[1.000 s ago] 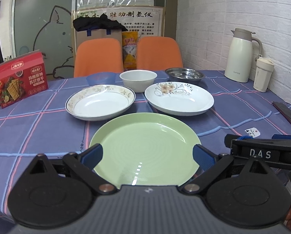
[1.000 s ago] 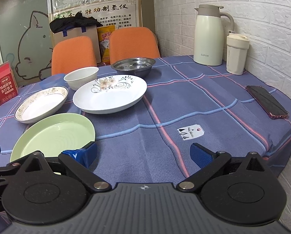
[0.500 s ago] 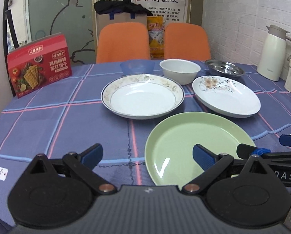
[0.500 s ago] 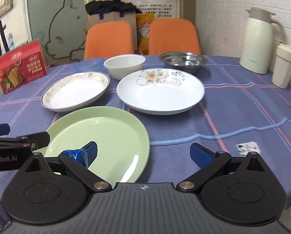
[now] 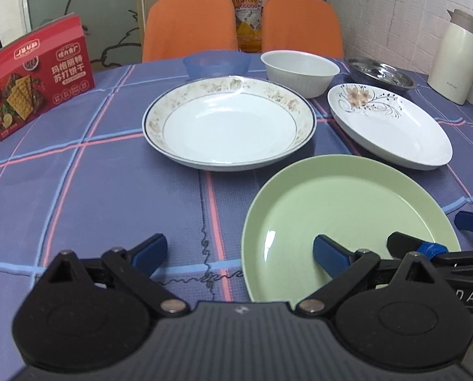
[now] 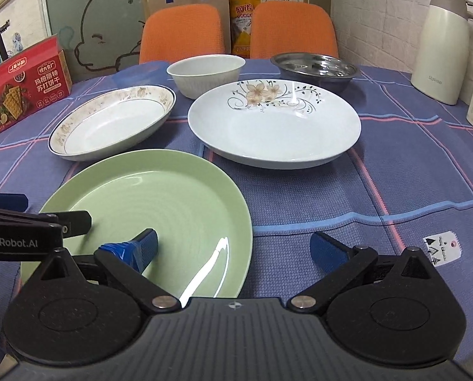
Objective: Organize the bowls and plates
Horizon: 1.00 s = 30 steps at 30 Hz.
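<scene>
Centrally, green plate between both wide-spread hand-held grippers.

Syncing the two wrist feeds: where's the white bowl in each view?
Left wrist: white bowl sits upper right of centre, behind the gold-rimmed plate.
Right wrist: white bowl sits upper centre, left of the steel bowl.
Shared landmark: the flower-print plate just in front of it.

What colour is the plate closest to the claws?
Light green, plain with no pattern. The plate shows best in the right wrist view.
</scene>
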{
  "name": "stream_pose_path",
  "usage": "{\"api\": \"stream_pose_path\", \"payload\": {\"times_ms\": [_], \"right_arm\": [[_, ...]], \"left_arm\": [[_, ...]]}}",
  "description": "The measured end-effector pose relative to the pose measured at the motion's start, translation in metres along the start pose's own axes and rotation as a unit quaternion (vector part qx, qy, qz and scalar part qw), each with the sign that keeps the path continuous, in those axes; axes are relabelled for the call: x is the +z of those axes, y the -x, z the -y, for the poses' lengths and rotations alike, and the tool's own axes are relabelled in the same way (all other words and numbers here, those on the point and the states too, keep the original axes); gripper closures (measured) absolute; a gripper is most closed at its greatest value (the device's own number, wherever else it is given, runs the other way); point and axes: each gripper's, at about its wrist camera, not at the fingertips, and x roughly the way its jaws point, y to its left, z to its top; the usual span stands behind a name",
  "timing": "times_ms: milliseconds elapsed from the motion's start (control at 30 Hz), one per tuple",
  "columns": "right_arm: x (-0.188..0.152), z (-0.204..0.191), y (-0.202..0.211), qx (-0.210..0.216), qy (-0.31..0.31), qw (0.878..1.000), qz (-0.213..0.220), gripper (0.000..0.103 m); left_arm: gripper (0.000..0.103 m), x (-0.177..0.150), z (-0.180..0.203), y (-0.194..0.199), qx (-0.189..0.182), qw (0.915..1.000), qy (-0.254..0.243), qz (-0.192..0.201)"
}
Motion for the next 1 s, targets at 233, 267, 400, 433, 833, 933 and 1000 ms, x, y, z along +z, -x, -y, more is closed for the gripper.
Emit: {"api": "stream_pose_path", "payload": {"times_ms": [233,267,400,433,833,933,1000], "right_arm": [[-0.011,0.003,0.007,0.023,0.022,0.999,0.029,0.013],[-0.008,0.001,0.007,0.029,0.027,0.999,0.022,0.013],[-0.005,-0.009,0.008,0.039,0.056,0.998,0.004,0.014],[-0.003,-0.011,0.007,0.041,0.065,0.997,-0.002,0.014],[-0.003,-0.025,0.004,0.095,0.095,0.991,-0.027,0.015],[-0.004,-0.03,0.004,0.08,0.085,0.993,-0.019,0.015],[-0.004,-0.032,0.006,0.075,0.08,0.994,-0.015,0.015]], "left_arm": [[0.005,0.0,0.0,-0.001,-0.024,0.9997,-0.003,0.0],[0.005,0.001,0.001,-0.001,-0.026,0.9997,-0.005,-0.002],[0.005,0.004,0.002,-0.001,-0.036,0.999,-0.016,-0.019],[0.005,0.006,0.003,-0.001,-0.04,0.9987,-0.019,-0.025],[0.019,0.007,0.02,0.003,-0.075,0.9958,-0.04,-0.033],[0.019,0.007,0.023,0.003,-0.067,0.9968,-0.034,-0.029],[0.025,0.007,0.022,0.005,-0.068,0.9968,-0.028,-0.03]]}}
